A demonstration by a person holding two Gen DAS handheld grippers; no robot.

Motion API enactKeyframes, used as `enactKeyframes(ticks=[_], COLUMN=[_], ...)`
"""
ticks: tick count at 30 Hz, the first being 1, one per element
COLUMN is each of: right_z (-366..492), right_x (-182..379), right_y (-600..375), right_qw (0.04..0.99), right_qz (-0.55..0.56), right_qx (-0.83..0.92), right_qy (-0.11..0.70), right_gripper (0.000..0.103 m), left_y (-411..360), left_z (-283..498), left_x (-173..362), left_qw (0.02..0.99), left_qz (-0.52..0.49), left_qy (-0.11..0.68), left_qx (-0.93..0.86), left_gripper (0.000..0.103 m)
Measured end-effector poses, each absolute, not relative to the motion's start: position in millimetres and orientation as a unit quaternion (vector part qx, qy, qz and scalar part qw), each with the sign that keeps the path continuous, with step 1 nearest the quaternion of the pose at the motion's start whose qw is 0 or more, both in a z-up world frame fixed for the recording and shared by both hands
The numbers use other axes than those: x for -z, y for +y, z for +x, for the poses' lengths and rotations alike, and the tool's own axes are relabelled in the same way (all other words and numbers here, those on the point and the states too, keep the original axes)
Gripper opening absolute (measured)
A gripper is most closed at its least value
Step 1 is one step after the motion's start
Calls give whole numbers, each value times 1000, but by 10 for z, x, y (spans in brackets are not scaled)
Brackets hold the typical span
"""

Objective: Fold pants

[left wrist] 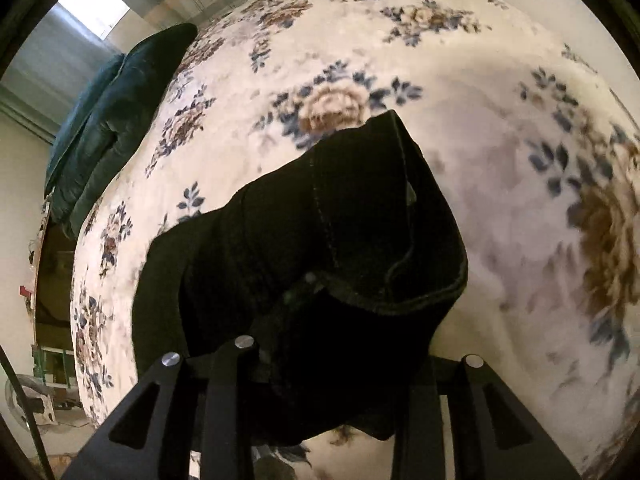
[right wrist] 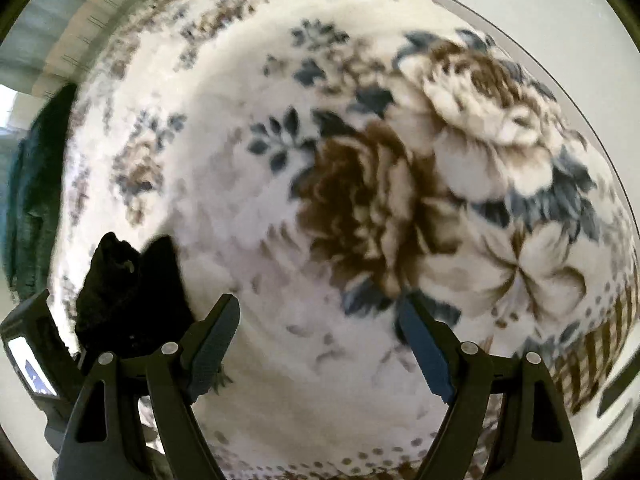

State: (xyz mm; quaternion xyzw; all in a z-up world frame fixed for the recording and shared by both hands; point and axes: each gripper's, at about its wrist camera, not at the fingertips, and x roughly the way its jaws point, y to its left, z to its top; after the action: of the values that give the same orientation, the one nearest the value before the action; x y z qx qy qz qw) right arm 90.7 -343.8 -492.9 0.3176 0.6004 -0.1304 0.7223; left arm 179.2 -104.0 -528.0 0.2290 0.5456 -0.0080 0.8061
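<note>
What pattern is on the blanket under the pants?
The blanket is cream with brown flowers and blue-grey leaves, clearest in the right wrist view.

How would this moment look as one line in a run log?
left gripper: shut on black pants | right gripper: open, empty | surface: floral blanket

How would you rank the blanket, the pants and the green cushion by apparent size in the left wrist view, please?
1. Blanket, fills most of the view.
2. Pants, though nearness to the camera inflates them.
3. Green cushion, farther off, so its true size is unsure.
</note>
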Motion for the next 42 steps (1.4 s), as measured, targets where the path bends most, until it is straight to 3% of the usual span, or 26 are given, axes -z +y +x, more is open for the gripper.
enactKeyframes(ticks=[4, 8, 11, 16, 19, 20, 21, 23, 26, 28, 31, 34, 37, 42], right_z=[1013, 1103, 1158, 1202, 1228, 1239, 1256, 1288, 1328, 1330, 1297, 1204, 1160, 1400], right_x=[4903, 5021, 5127, 5309, 5352, 5355, 5364, 5366, 5328, 5299, 5274, 5279, 5235, 5119], right_y=[-3477, -3369, -3217, -2982, -2844, -2796, -2728, -2664, -2629, -2671, -2810, -3020, -3193, -3002], right_qw=[720, 702, 692, 676, 678, 680, 683, 685, 688, 690, 692, 689, 688, 681], right_qz=[312, 314, 309, 295, 271, 257, 242, 231, 243, 250, 256, 266, 280, 320], right_qx=[113, 107, 97, 80, 70, 67, 64, 60, 57, 69, 91, 112, 113, 17], right_qy=[609, 630, 645, 671, 680, 683, 686, 688, 681, 676, 669, 664, 660, 658], right_gripper=[85, 85, 85, 85, 85, 85, 85, 85, 85, 85, 85, 85, 85, 85], left_y=[-930, -335, -299, -215, -346, -376, -395, -519, -869, -1139, -1368, -1427, -1199, -237], left_z=[1883, 2005, 1999, 1975, 1948, 1932, 1924, 1913, 1733, 1473, 1188, 1022, 1037, 1256], left_x=[5351, 5645, 5817, 5631, 5389, 5373, 5400, 5648, 6082, 6150, 6205, 5999, 5597, 5054], left_qw=[802, 783, 788, 800, 807, 808, 804, 778, 739, 740, 729, 750, 782, 813], left_qz=[243, 114, 159, 116, 174, 190, 199, 239, 395, 511, 595, 535, 395, 176], left_qy=[545, 610, 594, 588, 564, 557, 559, 581, 545, 439, 338, 388, 476, 554], left_qx=[-8, 34, 23, 36, 23, 16, 16, 16, 9, 1, -13, 32, 73, 8], left_gripper=[30, 30, 30, 31, 34, 41, 61, 81, 82, 84, 85, 87, 90, 90])
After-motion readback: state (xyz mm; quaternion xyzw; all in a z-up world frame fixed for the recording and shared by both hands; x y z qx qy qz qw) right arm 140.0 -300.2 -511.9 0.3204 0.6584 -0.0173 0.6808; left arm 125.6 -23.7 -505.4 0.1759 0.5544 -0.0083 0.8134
